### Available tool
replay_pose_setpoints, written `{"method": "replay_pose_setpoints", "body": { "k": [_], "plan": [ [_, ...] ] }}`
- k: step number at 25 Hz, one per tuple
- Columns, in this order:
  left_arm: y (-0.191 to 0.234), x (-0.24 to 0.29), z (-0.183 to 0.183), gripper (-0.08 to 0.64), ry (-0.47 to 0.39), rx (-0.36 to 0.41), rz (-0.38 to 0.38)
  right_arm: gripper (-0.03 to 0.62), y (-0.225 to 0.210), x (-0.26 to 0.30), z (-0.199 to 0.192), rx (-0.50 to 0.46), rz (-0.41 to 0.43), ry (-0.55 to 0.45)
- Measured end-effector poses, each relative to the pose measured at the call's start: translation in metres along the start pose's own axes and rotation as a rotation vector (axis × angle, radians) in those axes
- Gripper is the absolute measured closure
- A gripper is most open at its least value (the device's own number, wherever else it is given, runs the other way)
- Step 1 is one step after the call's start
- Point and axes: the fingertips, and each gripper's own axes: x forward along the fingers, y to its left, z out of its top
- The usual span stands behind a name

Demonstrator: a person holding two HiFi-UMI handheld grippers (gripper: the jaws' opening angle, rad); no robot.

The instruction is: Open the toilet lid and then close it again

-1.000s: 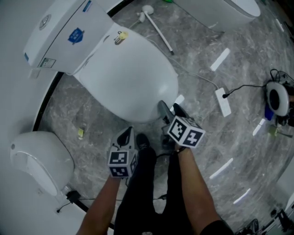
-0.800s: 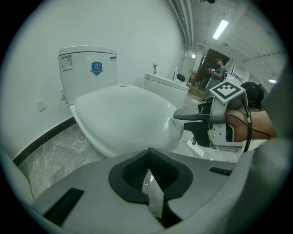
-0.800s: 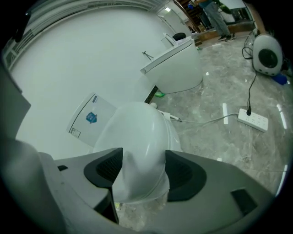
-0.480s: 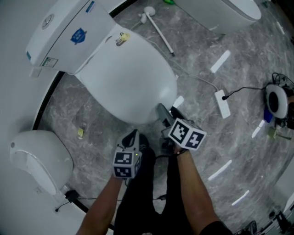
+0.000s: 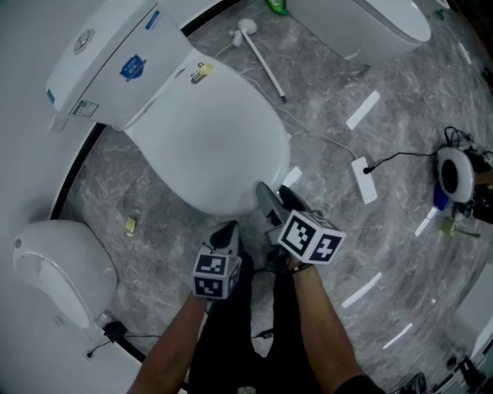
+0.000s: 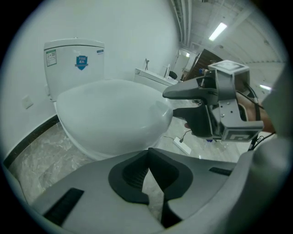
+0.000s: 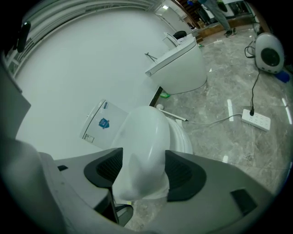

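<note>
The white toilet has its lid point(image 5: 208, 146) lying down over the bowl, with the tank point(image 5: 108, 61) behind it. My right gripper point(image 5: 275, 197) is at the lid's front rim. In the right gripper view the rim of the lid point(image 7: 142, 137) fills the gap between the two pads, so the right gripper point(image 7: 142, 170) is shut on it. In the left gripper view one finger point(image 6: 183, 91) lies over the rim and the other under it. My left gripper point(image 5: 228, 229) hangs just in front of the bowl, shut on nothing point(image 6: 149, 167).
A toilet brush point(image 5: 262, 50) lies on the marble floor behind the toilet. A second toilet point(image 5: 362, 23) stands at the top right, and another white fixture point(image 5: 58, 269) at the lower left. A power strip point(image 5: 363, 181) with cables and a round white appliance point(image 5: 451, 173) lie at the right.
The left gripper has drifted a little right, nearer the right one. The right gripper stays at the lid's front rim. The lid has not visibly lifted.
</note>
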Motion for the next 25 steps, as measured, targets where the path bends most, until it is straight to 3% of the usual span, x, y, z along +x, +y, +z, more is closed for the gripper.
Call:
{"method": "replay_pose_setpoints", "body": {
  "k": [9, 14, 19, 25],
  "plan": [
    [-0.01, -0.008, 0.025, 0.554, -0.032, -0.043, 0.01, 0.301, 0.035, -0.022, 0.013, -0.018, 0.067, 0.019],
    [-0.011, -0.026, 0.046, 0.554, -0.108, -0.091, 0.015, 0.301, 0.057, -0.035, 0.023, -0.066, 0.098, 0.023],
    [-0.009, -0.05, 0.07, 0.555, -0.167, -0.139, -0.018, 0.322, 0.085, -0.046, 0.034, -0.161, 0.131, 0.032],
    [-0.003, -0.075, 0.098, 0.555, -0.25, -0.164, 0.002, 0.356, 0.113, -0.056, 0.05, -0.273, 0.152, 0.023]
  ]
}}
